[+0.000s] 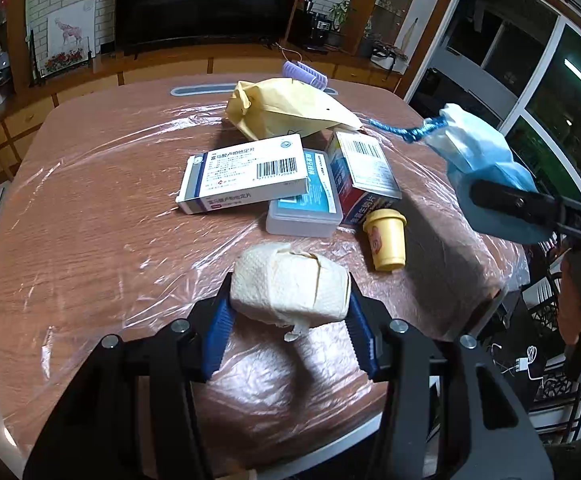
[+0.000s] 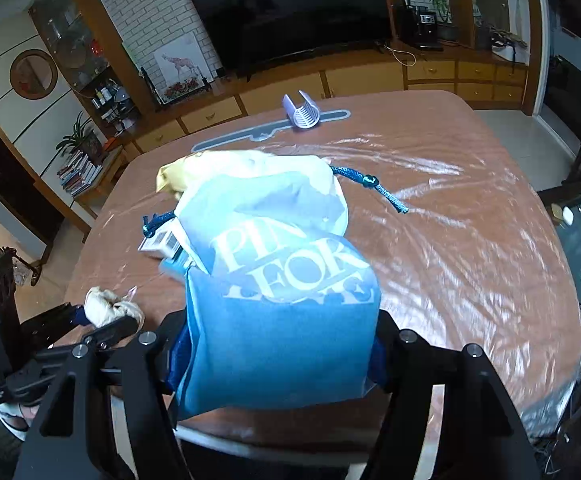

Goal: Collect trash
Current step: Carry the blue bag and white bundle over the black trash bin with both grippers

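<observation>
White tissue wad (image 1: 290, 286) sits clamped in my left gripper (image 1: 290, 320), tilted down above the counter (image 1: 90, 240); my right gripper (image 2: 282, 356), beside it, clamps the blue bag (image 2: 282, 320).

living room with a white brick wall

a dark television (image 2: 290, 12) stands on a long wooden cabinet (image 2: 362, 76) against the brick wall (image 2: 150, 12); a giraffe picture (image 2: 180, 66) leans beside it, and big windows (image 1: 530, 68) show greenery.

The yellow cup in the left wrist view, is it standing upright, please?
No, the yellow cup lies tipped on its side on the table.
</observation>
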{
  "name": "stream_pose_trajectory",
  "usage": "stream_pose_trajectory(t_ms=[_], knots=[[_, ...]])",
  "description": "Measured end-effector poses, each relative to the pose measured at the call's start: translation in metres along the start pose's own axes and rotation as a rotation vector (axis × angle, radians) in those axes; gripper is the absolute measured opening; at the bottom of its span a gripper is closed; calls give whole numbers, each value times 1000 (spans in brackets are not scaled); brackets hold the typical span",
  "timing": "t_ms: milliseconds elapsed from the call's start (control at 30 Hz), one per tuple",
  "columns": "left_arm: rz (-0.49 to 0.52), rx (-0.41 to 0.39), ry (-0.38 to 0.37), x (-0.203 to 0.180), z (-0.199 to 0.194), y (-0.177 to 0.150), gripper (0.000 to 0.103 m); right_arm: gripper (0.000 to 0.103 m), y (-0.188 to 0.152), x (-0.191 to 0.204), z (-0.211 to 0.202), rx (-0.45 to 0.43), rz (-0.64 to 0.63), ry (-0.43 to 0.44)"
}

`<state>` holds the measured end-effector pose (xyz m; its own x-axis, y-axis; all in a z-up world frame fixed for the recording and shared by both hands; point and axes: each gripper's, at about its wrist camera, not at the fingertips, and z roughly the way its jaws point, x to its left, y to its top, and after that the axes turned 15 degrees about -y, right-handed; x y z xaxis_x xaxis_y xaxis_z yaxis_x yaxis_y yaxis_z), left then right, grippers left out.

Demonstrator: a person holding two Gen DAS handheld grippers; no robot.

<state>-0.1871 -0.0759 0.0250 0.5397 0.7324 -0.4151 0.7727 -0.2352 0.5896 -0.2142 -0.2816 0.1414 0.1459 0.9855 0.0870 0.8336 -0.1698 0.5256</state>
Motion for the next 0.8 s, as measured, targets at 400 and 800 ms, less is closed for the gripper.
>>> stream_pose_trajectory(t_ms=[400, 800], knots=[[44, 13, -33, -7, -13, -10, 52, 66, -34, 15, -20, -1, 26, 16], [-12, -33, 8, -35, -25, -26, 52, 66, -54, 12, -42, 1, -51, 92]])
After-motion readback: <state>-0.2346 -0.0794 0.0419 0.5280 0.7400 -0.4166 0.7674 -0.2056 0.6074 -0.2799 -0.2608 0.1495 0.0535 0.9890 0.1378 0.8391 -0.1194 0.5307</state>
